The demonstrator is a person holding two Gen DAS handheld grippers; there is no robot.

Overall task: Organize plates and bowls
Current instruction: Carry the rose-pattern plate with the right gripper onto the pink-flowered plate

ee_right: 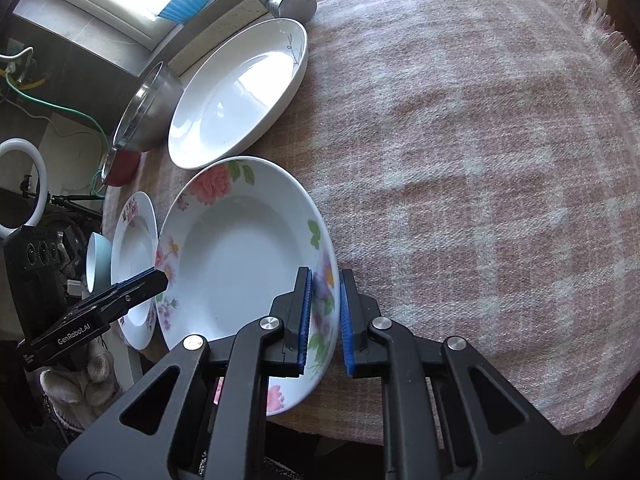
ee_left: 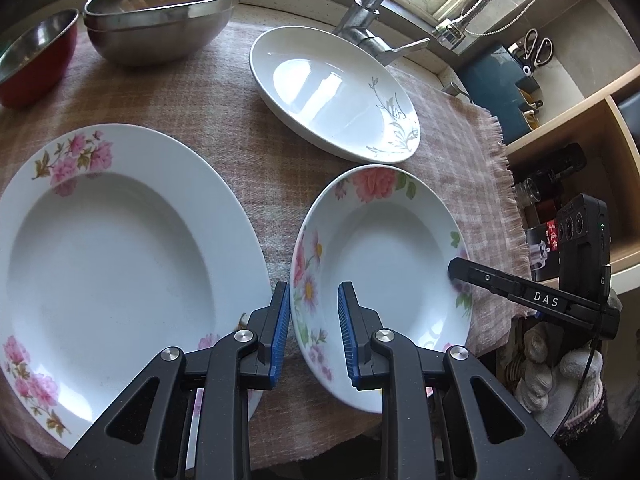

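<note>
The small flowered plate (ee_left: 384, 276) lies on a pink checked cloth (ee_left: 248, 152) spread over the tabletop, between a large flowered plate (ee_left: 108, 256) on one side and the cloth's fringed edge on the other. The left tool (ee_left: 313, 330) straddles the small plate's near-left rim, one blue pad outside and one inside, with a visible gap on both sides, so it is released. The right tool (ee_right: 325, 320) sits astride the opposite rim of the same plate (ee_right: 240, 264), its blue pads close on either side of the edge; the inner pad seems to touch, while a thin gap shows at the outer one, so it is not yet clamped. Beyond the small plate rests a white dish with a grey leaf pattern (ee_left: 332, 92), just apart from it. Farther back stand a steel bowl (ee_left: 160, 12) and a red bowl (ee_left: 36, 56), near a tap (ee_left: 372, 12).
</note>
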